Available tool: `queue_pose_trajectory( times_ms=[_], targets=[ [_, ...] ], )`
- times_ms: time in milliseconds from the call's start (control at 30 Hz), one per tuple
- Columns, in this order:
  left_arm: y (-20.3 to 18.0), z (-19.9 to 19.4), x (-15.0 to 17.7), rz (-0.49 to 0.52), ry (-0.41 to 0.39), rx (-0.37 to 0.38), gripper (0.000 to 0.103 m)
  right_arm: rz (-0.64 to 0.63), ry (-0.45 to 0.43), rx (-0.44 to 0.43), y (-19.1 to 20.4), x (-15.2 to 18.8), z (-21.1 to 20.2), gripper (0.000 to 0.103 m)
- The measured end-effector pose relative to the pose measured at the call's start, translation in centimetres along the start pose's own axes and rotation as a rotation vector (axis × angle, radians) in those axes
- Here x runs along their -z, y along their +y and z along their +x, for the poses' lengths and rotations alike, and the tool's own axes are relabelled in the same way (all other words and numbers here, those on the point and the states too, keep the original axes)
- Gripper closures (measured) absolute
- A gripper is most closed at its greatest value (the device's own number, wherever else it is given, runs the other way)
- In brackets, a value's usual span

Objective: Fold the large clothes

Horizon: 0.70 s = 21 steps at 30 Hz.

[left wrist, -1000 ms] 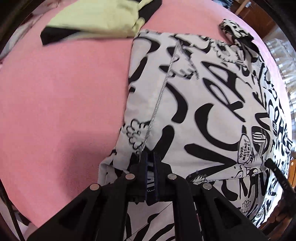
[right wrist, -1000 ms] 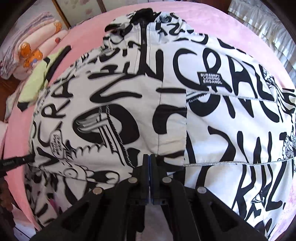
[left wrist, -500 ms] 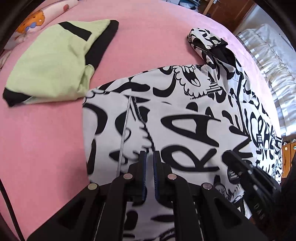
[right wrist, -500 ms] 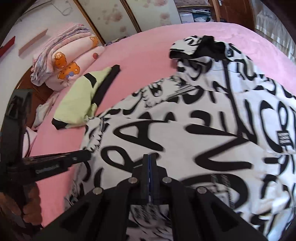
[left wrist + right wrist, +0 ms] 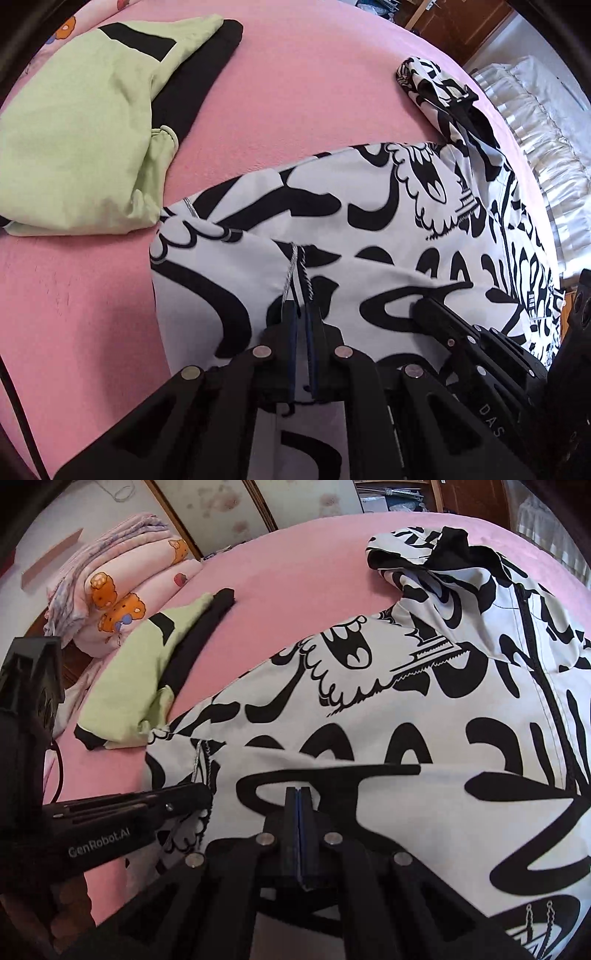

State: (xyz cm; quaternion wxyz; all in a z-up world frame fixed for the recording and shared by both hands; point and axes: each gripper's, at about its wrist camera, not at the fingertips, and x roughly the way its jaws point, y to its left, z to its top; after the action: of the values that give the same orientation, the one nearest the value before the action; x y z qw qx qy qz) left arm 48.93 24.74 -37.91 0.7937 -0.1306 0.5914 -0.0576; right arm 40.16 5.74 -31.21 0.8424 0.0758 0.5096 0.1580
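A large white jacket with black graffiti lettering (image 5: 369, 229) (image 5: 424, 709) lies on the pink bed, its hood at the far end (image 5: 424, 550). My left gripper (image 5: 301, 310) is shut on a fold of the jacket at its silver seam, near the jacket's left edge. It shows in the right wrist view (image 5: 199, 794) at the left. My right gripper (image 5: 298, 794) is shut on a fold of the jacket just right of the left one. It shows in the left wrist view (image 5: 424, 310).
A folded light-green and black garment (image 5: 85, 129) (image 5: 147, 672) lies on the pink bed (image 5: 295, 92) left of the jacket. Folded pink blankets with bears (image 5: 122, 590) are stacked at the far left. White bedding (image 5: 546, 122) lies at the right.
Both grippers have carried the jacket's lower part up towards the hood, folding it over. They now hold the fold close together near the green garment.
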Motion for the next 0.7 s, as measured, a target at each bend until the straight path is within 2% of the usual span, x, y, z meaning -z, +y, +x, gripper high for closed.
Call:
queue_pose_trajectory(
  times_ms=[133,267,367,500,600,700],
  targets=[
    [1.3,0.2,-0.4,-0.027,-0.001,0.071,0.099,-0.024,-0.005,0.052,-0.9,0.0,-0.2,0.103],
    [2.3,-0.4,-0.5,-0.064,-0.005,0.134,0.099,0.023,-0.019,0.111,-3.6,0.3,-1.6,0.103],
    [3.3,-1.6,-0.4,-0.073,-0.039,0.068,0.099,0.041,-0.027,0.192,-6.1,0.8,-3.1,0.103],
    [5.2,-2.1,0.0,-0.104,-0.035,0.072,0.099,0.094,-0.021,0.259,-9.6,1.6,-5.2,0.103],
    [6.1,-2.4,0.2,-0.113,-0.042,0.068,0.099,0.09,-0.014,0.35,-11.1,2.2,-6.6,0.103],
    [6.4,-2.2,0.3,-0.11,-0.041,0.051,0.099,0.125,-0.015,0.402,-12.8,2.9,-7.9,0.103]
  ],
)
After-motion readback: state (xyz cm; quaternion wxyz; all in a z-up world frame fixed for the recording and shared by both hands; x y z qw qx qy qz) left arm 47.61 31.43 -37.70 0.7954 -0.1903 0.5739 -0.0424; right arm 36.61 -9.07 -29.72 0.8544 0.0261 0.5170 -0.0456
